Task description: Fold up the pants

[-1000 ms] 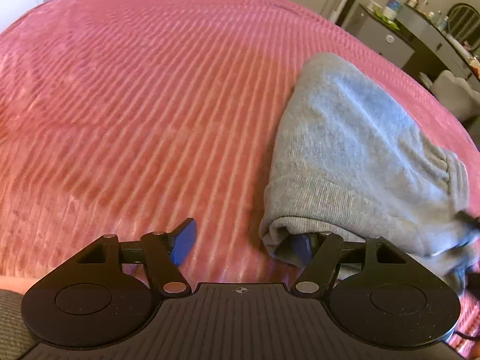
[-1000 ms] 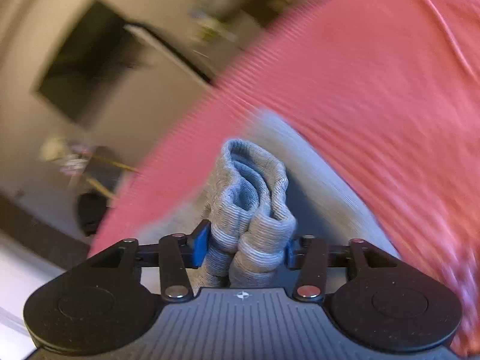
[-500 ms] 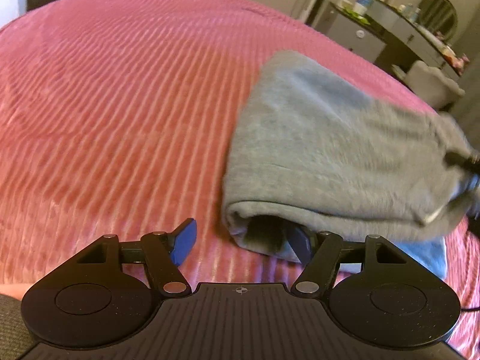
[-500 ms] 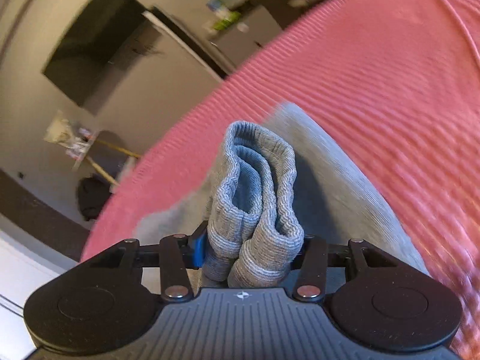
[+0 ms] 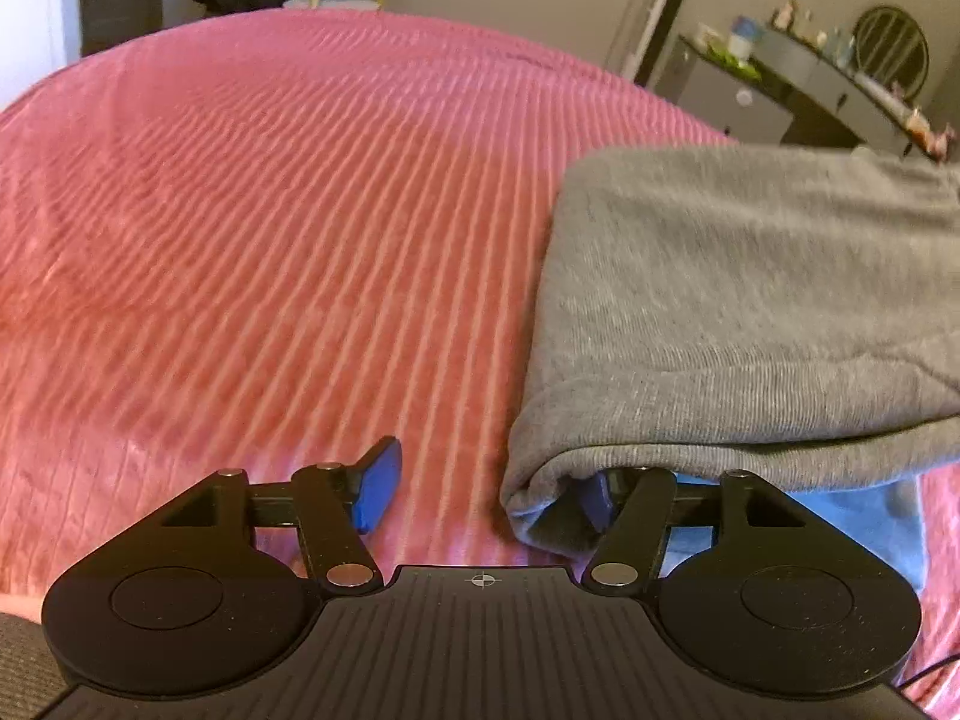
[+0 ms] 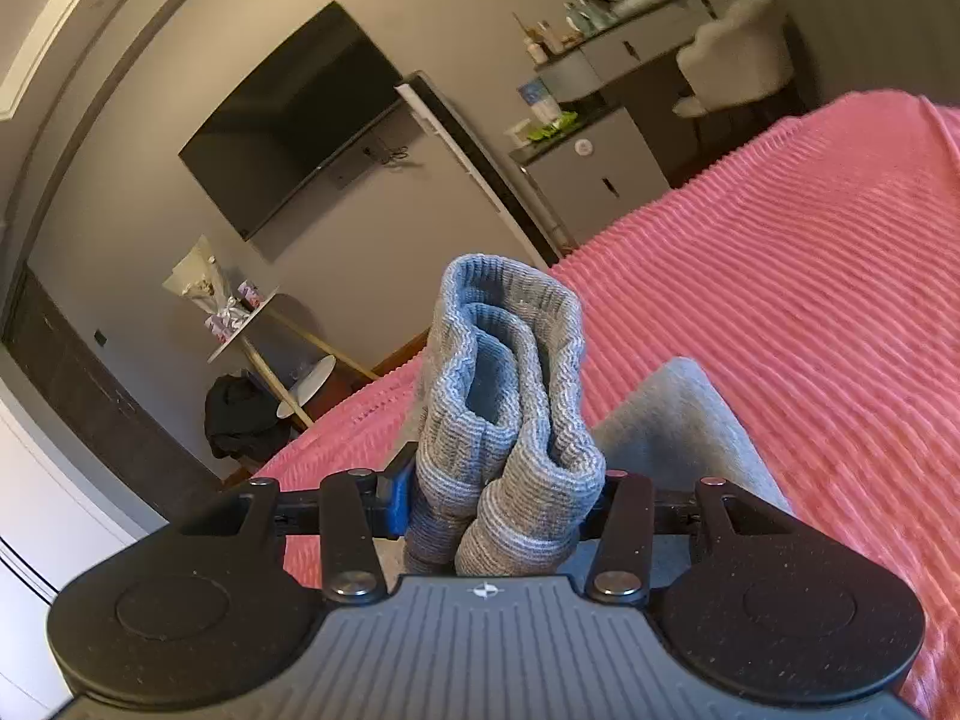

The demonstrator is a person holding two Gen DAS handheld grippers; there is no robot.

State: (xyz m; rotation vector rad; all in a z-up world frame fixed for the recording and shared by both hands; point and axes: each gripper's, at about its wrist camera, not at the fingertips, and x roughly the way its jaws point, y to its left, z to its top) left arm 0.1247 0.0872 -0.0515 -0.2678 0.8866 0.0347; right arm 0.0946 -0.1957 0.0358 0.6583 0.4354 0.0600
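Note:
Grey pants lie folded on the pink ribbed bedspread, and their upper layer stretches off to the right. My left gripper sits low at the near fold corner. Its right blue pad is tucked under the fold and its left pad is bare over the bedspread. The jaws are closing, with the fold corner between them but not pinched. My right gripper is shut on the bunched ribbed cuffs, held up above the bed, with the grey leg cloth trailing below.
Beyond the bed's far edge stand a grey dresser with bottles, a white chair, a wall TV, a round side table and a black bag. Pink bedspread spreads left of the pants.
The right gripper tightened on the cuffs and rose, so more of the room shows. In the left wrist view the pants' top layer was pulled right and the ribbed end left the picture.

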